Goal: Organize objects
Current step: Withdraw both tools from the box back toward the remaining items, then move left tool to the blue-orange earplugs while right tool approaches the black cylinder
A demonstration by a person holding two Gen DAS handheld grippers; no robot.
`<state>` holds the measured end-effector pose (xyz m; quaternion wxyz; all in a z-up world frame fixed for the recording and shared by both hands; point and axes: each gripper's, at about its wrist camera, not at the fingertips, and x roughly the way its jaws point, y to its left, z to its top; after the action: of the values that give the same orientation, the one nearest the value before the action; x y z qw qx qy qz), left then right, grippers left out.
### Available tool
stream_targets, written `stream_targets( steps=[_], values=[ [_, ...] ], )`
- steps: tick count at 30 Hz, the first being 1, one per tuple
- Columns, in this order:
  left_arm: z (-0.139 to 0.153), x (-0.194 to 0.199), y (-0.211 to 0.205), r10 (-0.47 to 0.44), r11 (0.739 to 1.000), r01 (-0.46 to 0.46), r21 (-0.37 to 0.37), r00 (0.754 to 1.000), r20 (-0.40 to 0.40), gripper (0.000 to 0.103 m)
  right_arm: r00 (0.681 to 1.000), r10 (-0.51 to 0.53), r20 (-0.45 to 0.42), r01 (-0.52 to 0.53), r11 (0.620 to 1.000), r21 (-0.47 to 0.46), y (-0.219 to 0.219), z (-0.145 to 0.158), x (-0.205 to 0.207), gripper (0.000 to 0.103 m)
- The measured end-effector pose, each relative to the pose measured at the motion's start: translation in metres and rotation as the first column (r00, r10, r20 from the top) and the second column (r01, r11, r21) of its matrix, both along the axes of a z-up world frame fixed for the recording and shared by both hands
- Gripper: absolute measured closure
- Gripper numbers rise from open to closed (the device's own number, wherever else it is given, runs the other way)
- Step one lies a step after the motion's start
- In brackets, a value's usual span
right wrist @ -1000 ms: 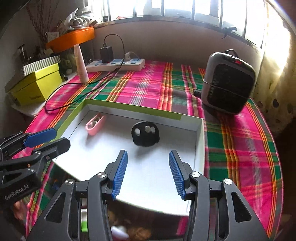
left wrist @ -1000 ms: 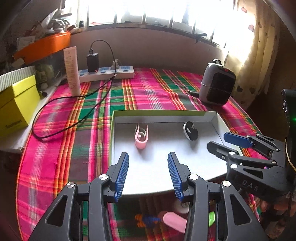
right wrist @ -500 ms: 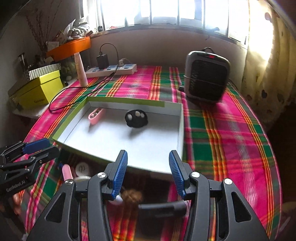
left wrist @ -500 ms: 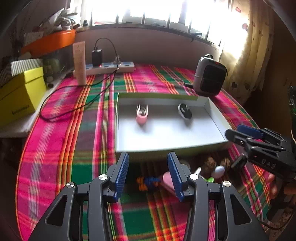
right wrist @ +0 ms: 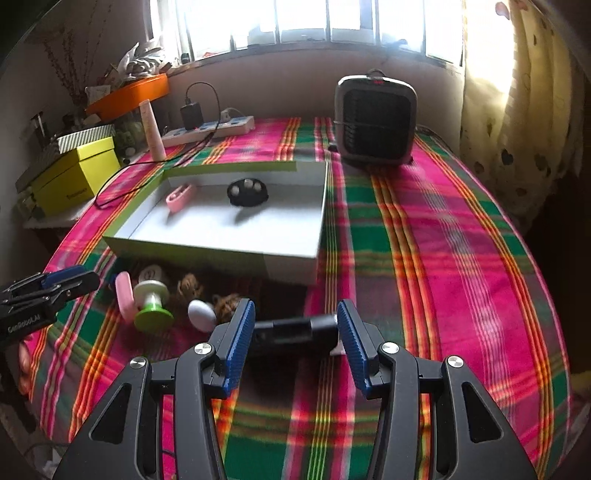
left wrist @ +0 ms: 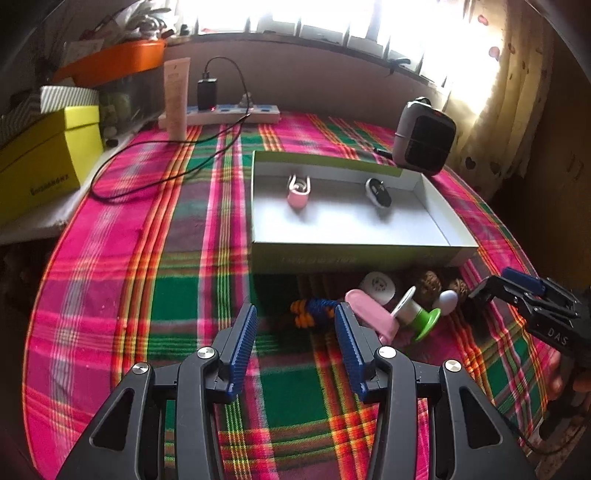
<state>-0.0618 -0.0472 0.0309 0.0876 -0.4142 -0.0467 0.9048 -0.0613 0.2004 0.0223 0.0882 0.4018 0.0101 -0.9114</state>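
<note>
Window (right wrist: 306,22): barred, along the back wall, blazing with daylight.
Curtain (right wrist: 517,110): pale, heart-dotted, at right, sunlit.
Wall (left wrist: 314,77): plain, shadowed below the sill.
Surface (left wrist: 147,258): round, under pink-and-green plaid cloth.
Side shelf (left wrist: 33,229): at left, cluttered with boxes.

Home room: plaid tablecloth (left wrist: 155,229) on the surface, heart-print curtain (right wrist: 517,122), space heater (right wrist: 375,122), power strip (left wrist: 236,114), cluttered windowsill.
</note>
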Motion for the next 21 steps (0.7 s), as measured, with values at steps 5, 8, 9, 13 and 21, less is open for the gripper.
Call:
stream_targets(
  steps=[5,8,9,13,21],
  values=[
    [-0.007,0.000,0.001,-0.003,1.000,0.003,0.006,1.000,0.018,0.060,1.000,0.001,0.017,-0.001,1.000,0.015,-0.007,-0.008,0.001,0.055],
    [-0.013,0.000,0.003,-0.005,1.000,0.005,0.004,0.999,0.034,0.060,1.000,-0.004,0.013,0.004,0.999,0.036,-0.010,-0.009,0.001,0.050],
    [-0.013,0.000,0.003,-0.006,1.000,0.006,0.006,0.999,0.036,0.060,1.000,-0.002,0.013,0.001,0.999,0.038,-0.011,-0.010,0.002,0.050],
    [-0.016,-0.001,0.005,-0.018,1.000,0.018,0.006,0.999,0.044,0.060,1.000,0.000,0.008,-0.001,0.998,0.059,-0.014,-0.010,0.003,0.049],
    [-0.020,-0.004,0.006,-0.024,1.000,0.024,0.015,0.998,0.053,0.059,1.000,-0.021,0.018,0.019,0.992,0.127,-0.013,-0.015,0.006,0.045]
  ],
)
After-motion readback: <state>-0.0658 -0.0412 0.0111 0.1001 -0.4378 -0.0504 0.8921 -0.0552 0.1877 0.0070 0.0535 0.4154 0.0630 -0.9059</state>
